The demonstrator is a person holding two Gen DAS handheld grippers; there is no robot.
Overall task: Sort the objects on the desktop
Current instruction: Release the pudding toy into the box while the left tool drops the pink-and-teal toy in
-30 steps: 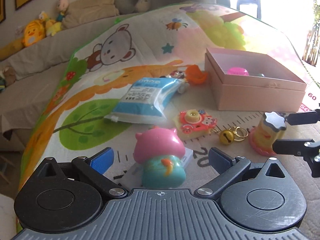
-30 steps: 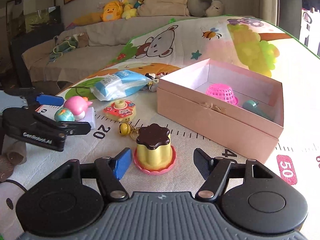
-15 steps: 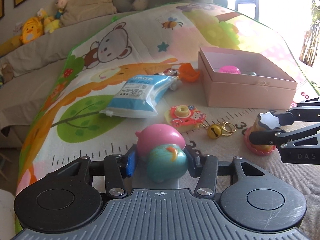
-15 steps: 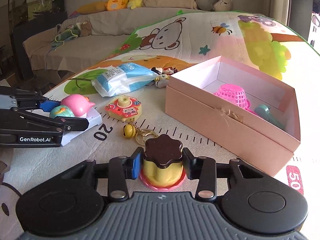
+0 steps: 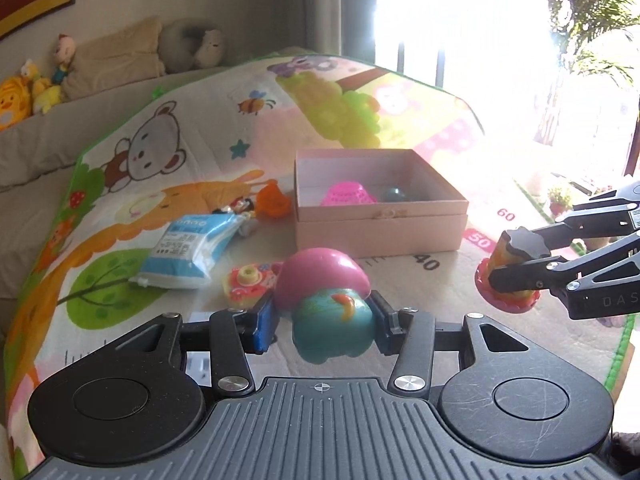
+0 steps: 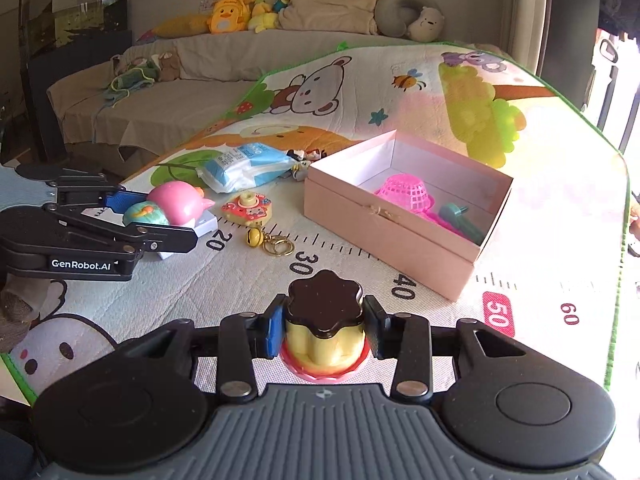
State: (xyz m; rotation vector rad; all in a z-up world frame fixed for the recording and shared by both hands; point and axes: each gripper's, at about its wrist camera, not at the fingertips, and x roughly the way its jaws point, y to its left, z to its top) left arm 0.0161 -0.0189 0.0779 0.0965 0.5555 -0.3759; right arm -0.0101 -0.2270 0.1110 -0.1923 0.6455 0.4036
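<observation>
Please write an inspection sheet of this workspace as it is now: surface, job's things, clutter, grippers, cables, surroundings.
Surface: cartoon play mat with printed ruler marks.
Job's things: pink box, open, holding a pink basket and a teal piece; wipes pack, camera toy, bell keyring on the mat.
Clutter: small figures beside the box.
Grippers: left gripper shut on mushroom toy; right gripper shut on pudding toy.
Cables: nothing seen.
Surroundings: sofa with plush toys.
</observation>
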